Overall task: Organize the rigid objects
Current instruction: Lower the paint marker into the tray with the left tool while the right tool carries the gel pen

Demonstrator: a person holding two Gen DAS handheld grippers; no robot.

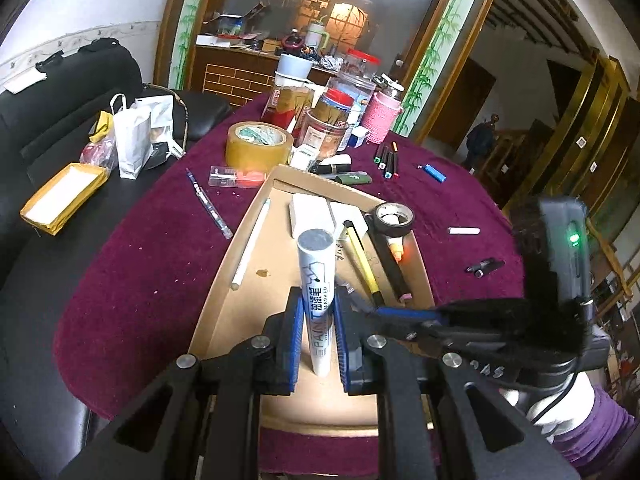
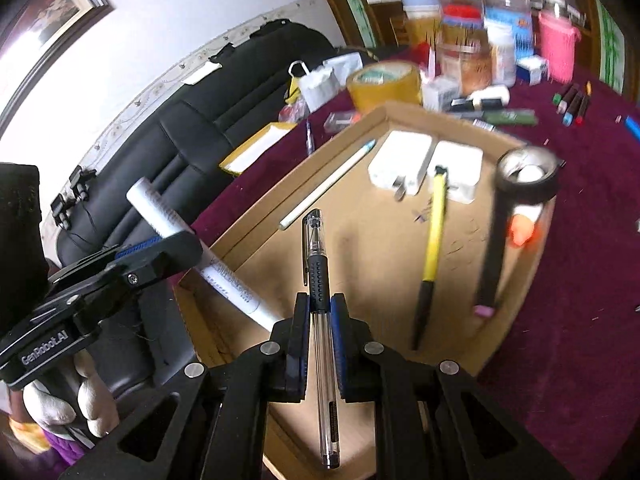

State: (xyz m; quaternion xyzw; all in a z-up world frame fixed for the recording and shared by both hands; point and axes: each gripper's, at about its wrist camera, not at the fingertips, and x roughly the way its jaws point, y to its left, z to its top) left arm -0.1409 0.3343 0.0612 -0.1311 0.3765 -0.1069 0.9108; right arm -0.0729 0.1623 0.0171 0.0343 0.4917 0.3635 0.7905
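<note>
Ahead of both grippers, cardboard tray (image 2: 224, 256) holds chargers (image 2: 424, 168), pens, tape; left gripper (image 1: 317, 312) clamps paint marker (image 1: 316, 280), right gripper (image 2: 320, 312) clamps gel pen (image 2: 318, 280); maroon tablecloth (image 1: 140, 264).

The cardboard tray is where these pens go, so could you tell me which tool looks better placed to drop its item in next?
Right, probably. The right tool holds the clear pen over the cardboard tray, while the left tool holds the white paint marker across its left edge.
</note>
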